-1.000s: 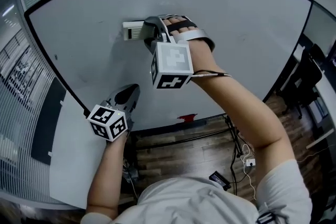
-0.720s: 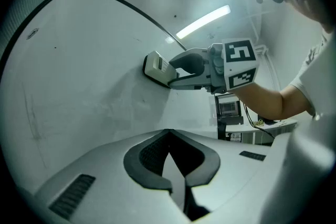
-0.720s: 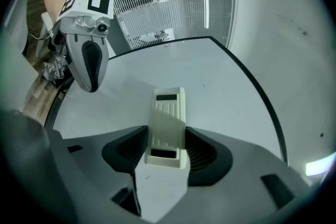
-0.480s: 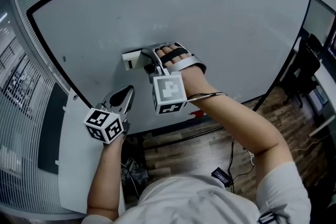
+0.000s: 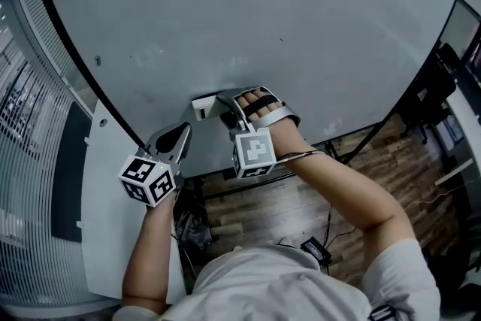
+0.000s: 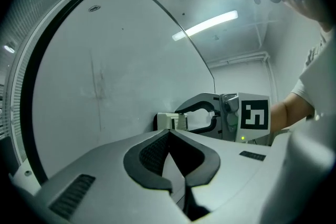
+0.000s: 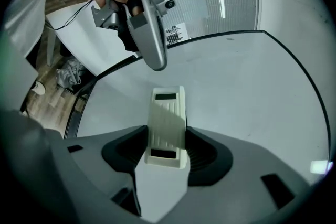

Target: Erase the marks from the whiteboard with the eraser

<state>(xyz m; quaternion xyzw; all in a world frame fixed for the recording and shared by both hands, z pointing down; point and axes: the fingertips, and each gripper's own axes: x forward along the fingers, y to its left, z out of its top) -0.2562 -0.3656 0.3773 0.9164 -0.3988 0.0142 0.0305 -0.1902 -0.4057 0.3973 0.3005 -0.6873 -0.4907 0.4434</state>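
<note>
Wooden floor [image 5: 255, 210], cable tangle [image 5: 194, 231], ceiling light [image 6: 205, 26]

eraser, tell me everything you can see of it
The eraser is a long, cream block that looks like plastic. Its back is ribbed, with a dark rectangular slot near each end. The right claw is shut across its near end, one jaw on each long side, and the rest sticks out past the jaws. It sits low on the whiteboard, near the bottom edge, and its face looks pressed flat against the board. Nothing else touches it.
</note>
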